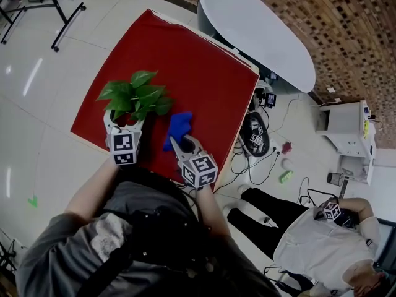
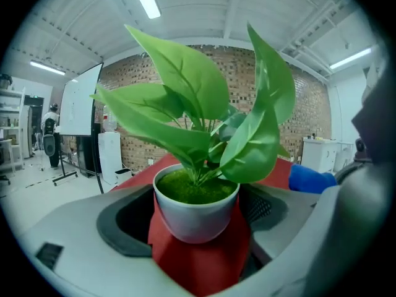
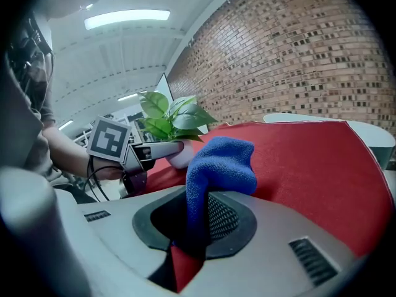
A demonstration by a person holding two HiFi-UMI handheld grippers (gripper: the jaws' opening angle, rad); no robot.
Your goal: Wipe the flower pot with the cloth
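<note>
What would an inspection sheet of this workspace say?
Surface: red cover, flat.
Job's things: pot with plant at the cover's near edge; blue cloth beside it.
Clutter: nothing seen on the cover.
Grippers: left tongs closed around the pot; right tongs shut on the cloth.
Cables: black cables tangled low, right of the cover.
Surroundings: white oval table, white cabinet, a seated person.
</note>
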